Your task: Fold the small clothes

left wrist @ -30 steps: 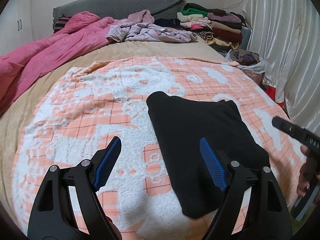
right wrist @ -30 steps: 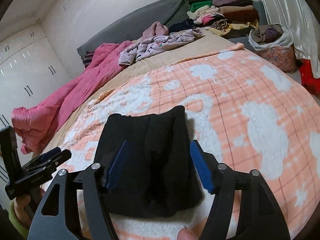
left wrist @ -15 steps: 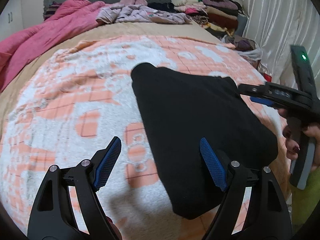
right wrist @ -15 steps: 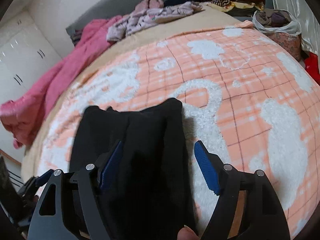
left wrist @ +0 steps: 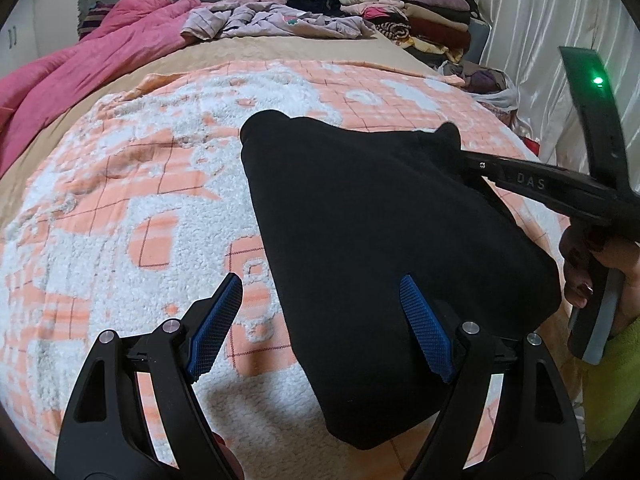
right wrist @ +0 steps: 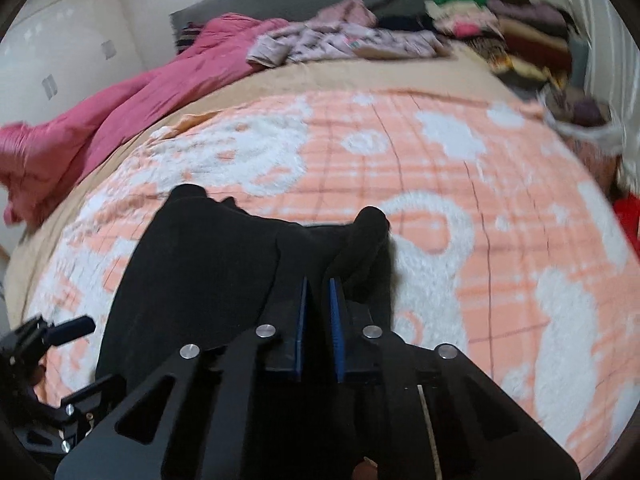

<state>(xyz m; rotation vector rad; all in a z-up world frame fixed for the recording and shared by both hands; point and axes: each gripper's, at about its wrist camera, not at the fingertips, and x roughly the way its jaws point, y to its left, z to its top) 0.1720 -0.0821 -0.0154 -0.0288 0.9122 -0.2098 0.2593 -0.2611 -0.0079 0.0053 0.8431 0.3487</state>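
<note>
Bed point(left wrist: 280, 52) filling both views, covered by a fluffy orange-and-white checked blanket point(left wrist: 120, 208). Along its far left edge lies a rumpled pink quilt point(left wrist: 80, 68); at the far end is a heap of pale purple clothes point(left wrist: 280, 24), and at the far right a pile of folded clothes point(left wrist: 420, 12) beside a white curtain point(left wrist: 532, 40). On the near middle of the blanket lies a black garment point(left wrist: 380, 220), folded into a thick pad. The right gripper point(right wrist: 318, 284) has just been closing and is now clenched on the garment's far right corner, bunching the cloth into a raised ridge between its blue pads point(right wrist: 334, 308). The left gripper point(left wrist: 320, 312) hovers over the garment's near left edge with its jaws released and wide apart, one pad over the blanket and the other over the black cloth.
</note>
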